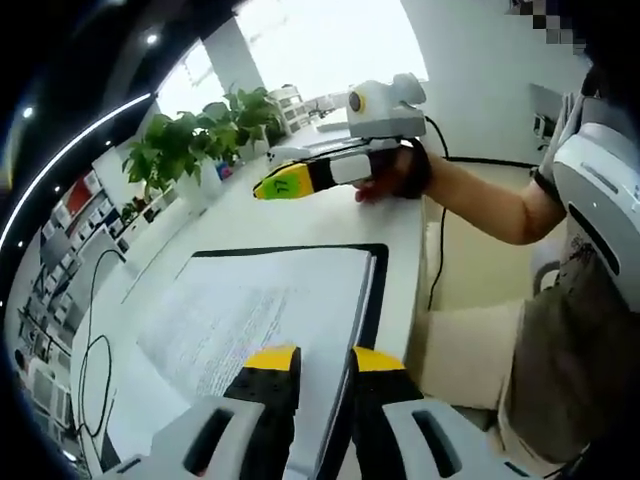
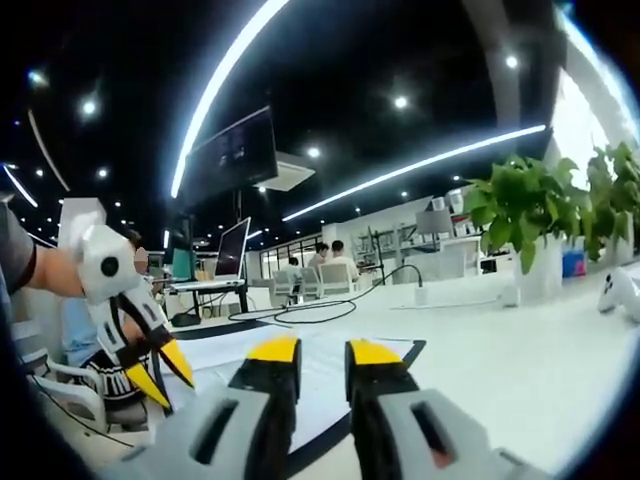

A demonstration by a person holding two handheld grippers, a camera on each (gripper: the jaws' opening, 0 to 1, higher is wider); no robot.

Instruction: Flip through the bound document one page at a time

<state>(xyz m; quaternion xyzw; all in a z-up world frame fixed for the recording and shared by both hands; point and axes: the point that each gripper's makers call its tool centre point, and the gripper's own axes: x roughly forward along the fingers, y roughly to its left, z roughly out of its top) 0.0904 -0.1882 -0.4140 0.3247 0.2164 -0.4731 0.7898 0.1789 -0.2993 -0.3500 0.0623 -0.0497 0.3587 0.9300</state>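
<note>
The bound document (image 1: 260, 300) lies open on the white table (image 1: 330, 215), printed white pages on a black cover. My left gripper (image 1: 325, 365) hovers low over its near right edge, jaws a little apart, the page edge running beneath the gap. In the right gripper view the same gripper (image 2: 162, 375) shows at the left with its yellow tips spread just above the paper (image 2: 215, 350). My right gripper (image 1: 265, 187) is held in a hand above the table beyond the document, touching nothing. Its own jaws (image 2: 322, 355) stand narrowly open with nothing between them.
Potted plants (image 1: 190, 140) (image 2: 520, 200) stand along the table's far side. A black cable (image 1: 90, 350) (image 2: 320, 310) loops across the table. A white object (image 2: 620, 290) lies at the right. The table edge (image 1: 425, 260) drops off by the person's arm (image 1: 490, 205). People sit at desks (image 2: 325, 255) in the background.
</note>
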